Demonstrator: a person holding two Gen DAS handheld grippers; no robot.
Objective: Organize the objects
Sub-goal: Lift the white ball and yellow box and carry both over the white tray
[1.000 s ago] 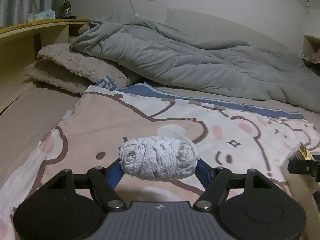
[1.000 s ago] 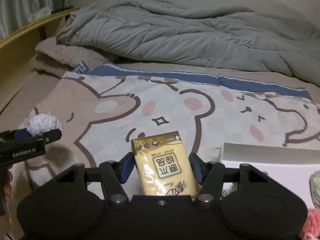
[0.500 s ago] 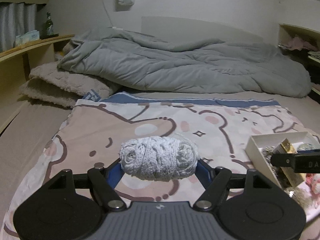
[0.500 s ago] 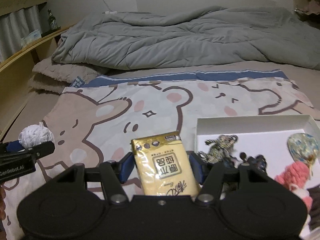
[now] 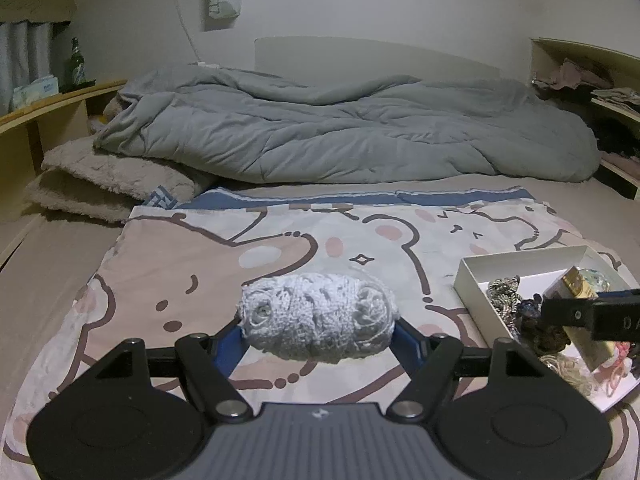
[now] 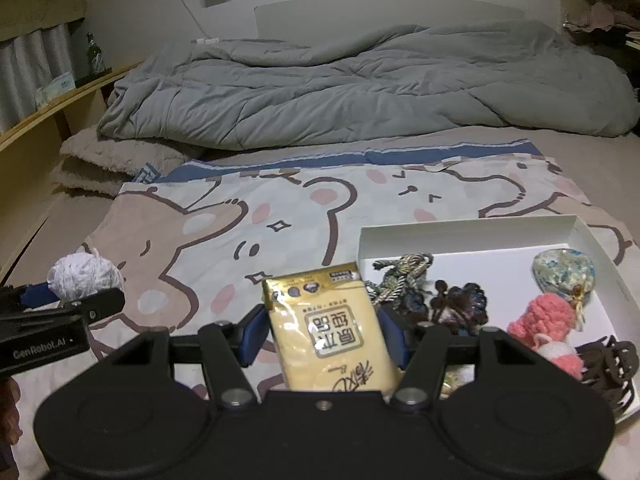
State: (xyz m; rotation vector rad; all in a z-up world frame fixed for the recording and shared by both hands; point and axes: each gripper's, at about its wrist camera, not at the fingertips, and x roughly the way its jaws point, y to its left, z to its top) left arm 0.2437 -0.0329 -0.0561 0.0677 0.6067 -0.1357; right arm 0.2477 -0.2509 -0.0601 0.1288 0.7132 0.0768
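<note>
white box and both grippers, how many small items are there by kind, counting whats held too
In the white box:
Knitted or crocheted pieces: 2 (pink knit, blue-green pouch)
Braided cord bundle: 1
Dark tangled pieces: at least 2, exact count unclear

Held:
White yarn bundle, left gripper: 1
Yellow tissue pack, right gripper: 1

Total: at least 7

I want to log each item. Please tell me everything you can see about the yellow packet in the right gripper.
The yellow packet is a soft, glossy plastic pack with a label of printed characters, looking like pocket tissues. It stands tilted between the blue pads of the right gripper, which is shut on its sides, held above the bear-print blanket beside the white box.
</note>
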